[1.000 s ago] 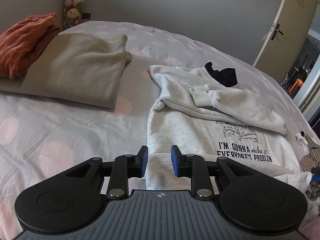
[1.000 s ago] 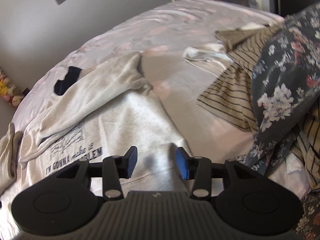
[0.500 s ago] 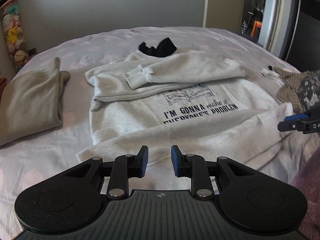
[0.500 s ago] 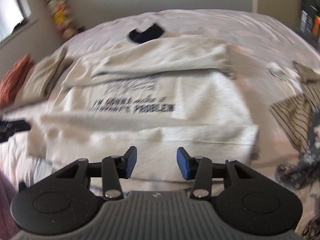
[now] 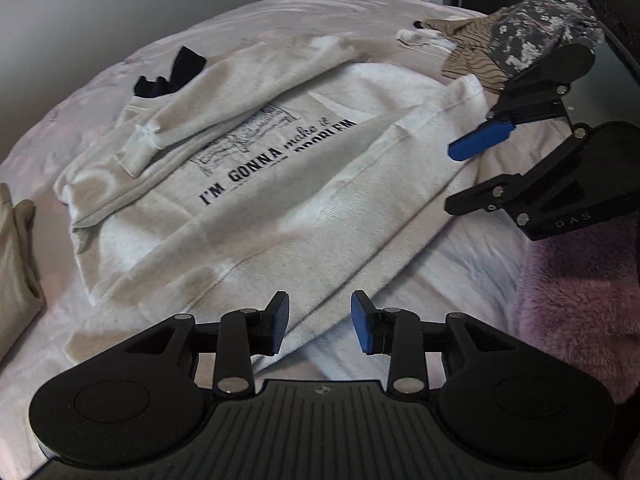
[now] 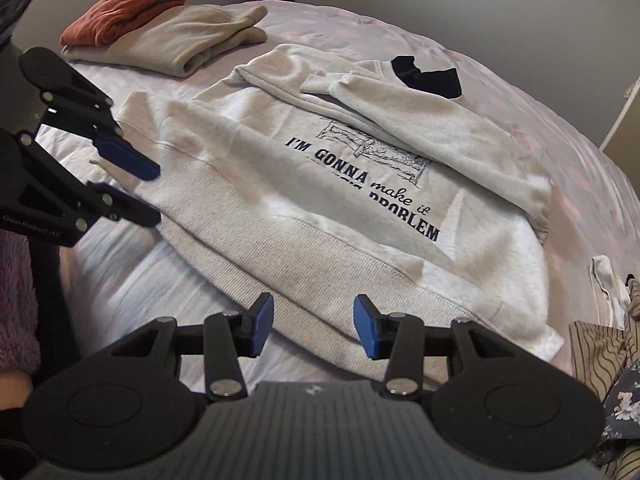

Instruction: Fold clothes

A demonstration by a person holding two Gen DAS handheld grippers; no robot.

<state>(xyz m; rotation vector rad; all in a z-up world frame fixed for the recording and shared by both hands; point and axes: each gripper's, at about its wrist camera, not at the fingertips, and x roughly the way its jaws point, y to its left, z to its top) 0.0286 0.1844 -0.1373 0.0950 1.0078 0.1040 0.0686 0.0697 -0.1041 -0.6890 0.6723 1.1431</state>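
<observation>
Your left gripper [image 5: 319, 328] hangs low in the centre of its frame, its jaws opening, nothing between the blue pads; the ribbed hem of the grey sweatshirt [image 5: 256, 184] lies just beyond them on the bed [image 5: 460, 256]. Your right gripper [image 6: 313, 326] also stands apart and empty at the bottom centre of its view, over the hem. The sweatshirt fills mid-frame, sleeves folded across. A folded beige garment [image 6: 172, 40] sits upper left.
</observation>
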